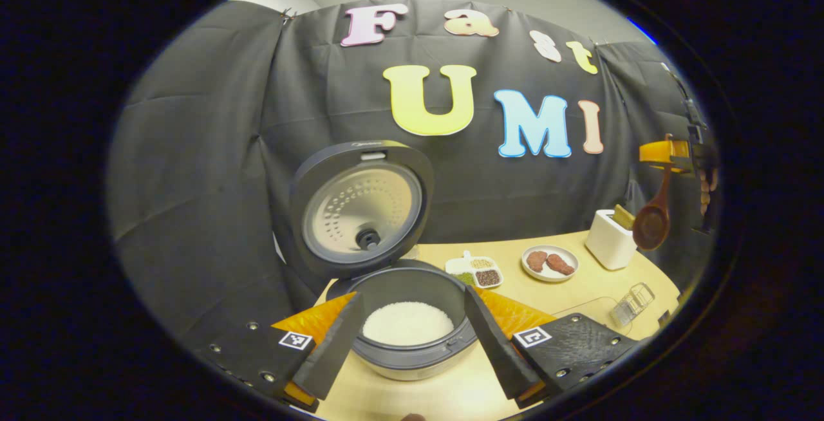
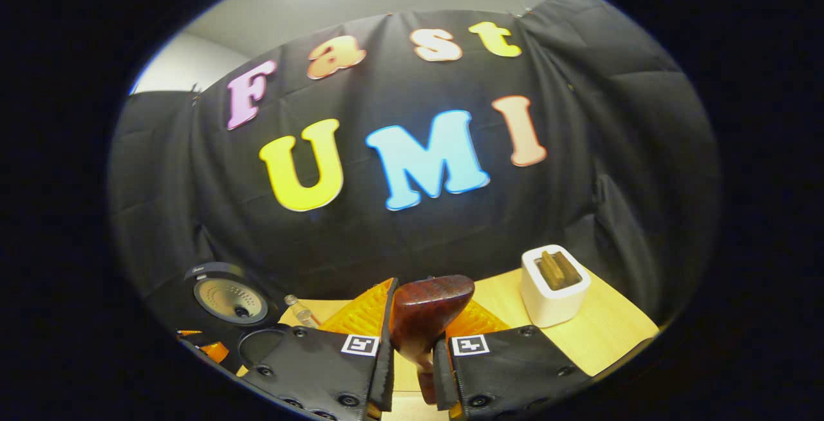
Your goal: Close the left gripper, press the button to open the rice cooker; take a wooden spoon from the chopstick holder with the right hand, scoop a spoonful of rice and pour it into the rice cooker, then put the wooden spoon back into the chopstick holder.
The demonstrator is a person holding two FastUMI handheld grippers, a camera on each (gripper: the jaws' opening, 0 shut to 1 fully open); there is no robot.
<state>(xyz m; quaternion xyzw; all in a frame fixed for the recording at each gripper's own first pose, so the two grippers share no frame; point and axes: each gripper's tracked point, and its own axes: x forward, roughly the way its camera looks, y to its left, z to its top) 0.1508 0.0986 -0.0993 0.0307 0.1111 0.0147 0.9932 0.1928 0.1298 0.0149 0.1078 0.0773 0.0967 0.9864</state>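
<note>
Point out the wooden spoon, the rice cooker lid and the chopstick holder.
wooden spoon (image 2: 430, 308): right gripper view, on the bowl's back.
rice cooker lid (image 1: 360, 205): left gripper view, inner plate.
chopstick holder (image 2: 547, 295): right gripper view, front wall.

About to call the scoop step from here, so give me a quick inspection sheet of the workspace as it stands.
Surface: pale wooden table, in use.
Job's things: rice cooker open, lid upright, white rice inside; wooden spoon held in the air; white chopstick holder on the table's right, another wooden utensil in it.
Clutter: divided dish of grains; plate with two brown pieces; small clear holder.
Grippers: left gripper open, fingers either side of the cooker; right gripper shut on the spoon handle.
Cables: nothing seen.
Surroundings: black cloth wall, grey wall above.
</note>
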